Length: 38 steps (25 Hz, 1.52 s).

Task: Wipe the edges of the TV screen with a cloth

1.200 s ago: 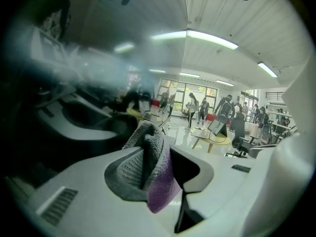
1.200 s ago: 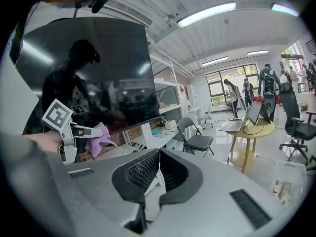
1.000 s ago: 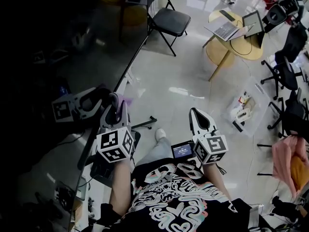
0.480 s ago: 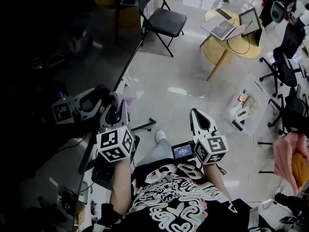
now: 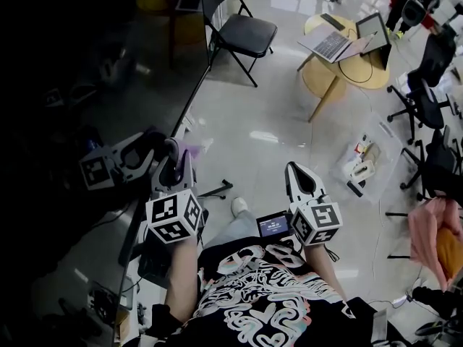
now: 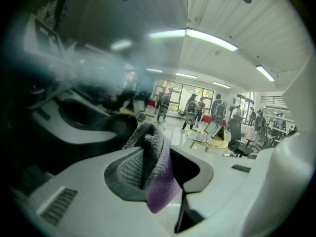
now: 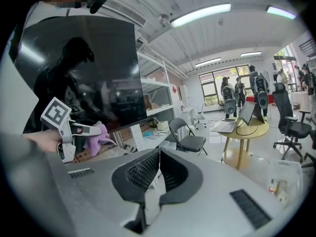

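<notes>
Office: dark TV screen (image 7: 84, 73); left gripper (image 6: 165, 151) clamps purple-grey cloth (image 6: 160, 191) (fuzzy, perhaps microfibre); right gripper (image 7: 158, 156) closed.

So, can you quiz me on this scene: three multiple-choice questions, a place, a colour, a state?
1. Where is the cloth?
A) on the folding chair
B) between the left gripper's jaws
C) on the round table
2. What colour is the cloth?
A) purple and grey
B) yellow
C) green
3. The right gripper's jaws are:
A) wide apart
B) on a laptop
C) together, empty
Answers: 1 B: the left gripper view shows it pinched there. 2 A: purple fold, grey pile. 3 C: jaws meet, nothing between.
</notes>
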Each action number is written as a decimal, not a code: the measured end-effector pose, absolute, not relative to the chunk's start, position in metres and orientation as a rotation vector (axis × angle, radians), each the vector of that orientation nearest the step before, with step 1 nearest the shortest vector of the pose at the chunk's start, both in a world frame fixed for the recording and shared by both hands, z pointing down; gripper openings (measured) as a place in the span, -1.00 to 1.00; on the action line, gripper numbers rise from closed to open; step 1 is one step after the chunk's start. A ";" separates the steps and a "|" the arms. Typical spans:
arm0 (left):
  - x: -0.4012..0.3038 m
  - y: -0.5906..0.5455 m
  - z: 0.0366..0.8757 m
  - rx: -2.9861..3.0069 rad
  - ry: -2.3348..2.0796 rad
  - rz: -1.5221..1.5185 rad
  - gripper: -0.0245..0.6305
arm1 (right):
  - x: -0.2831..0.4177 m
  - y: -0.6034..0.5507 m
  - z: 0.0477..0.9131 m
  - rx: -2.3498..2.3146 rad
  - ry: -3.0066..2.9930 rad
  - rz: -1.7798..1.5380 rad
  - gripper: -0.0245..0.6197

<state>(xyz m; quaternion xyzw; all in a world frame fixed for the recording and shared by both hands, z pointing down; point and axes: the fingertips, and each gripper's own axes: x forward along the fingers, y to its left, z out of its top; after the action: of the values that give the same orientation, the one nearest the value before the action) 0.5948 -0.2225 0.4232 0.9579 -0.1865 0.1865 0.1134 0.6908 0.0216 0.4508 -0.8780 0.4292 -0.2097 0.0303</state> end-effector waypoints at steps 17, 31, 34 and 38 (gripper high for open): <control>0.625 -0.229 0.423 2.693 -0.538 0.437 -0.50 | 0.714 0.025 0.454 -2.716 1.279 -0.662 -0.83; 0.643 -0.226 0.413 2.630 -0.508 0.366 -0.51 | 0.723 0.033 0.443 -2.717 1.257 -0.619 -0.83; 0.649 -0.227 0.410 2.627 -0.502 0.359 -0.50 | 0.730 0.032 0.437 -2.719 1.254 -0.600 -0.83; 0.668 -0.233 0.418 2.629 -0.497 0.357 -0.51 | 0.748 0.027 0.444 -2.728 1.243 -0.601 -0.83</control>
<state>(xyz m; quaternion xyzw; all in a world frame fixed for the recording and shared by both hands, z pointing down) 0.6681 -0.2334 0.4183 0.9502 -0.1798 0.1291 0.2194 0.7476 0.0270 0.4439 -0.8914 0.4063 -0.1963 0.0422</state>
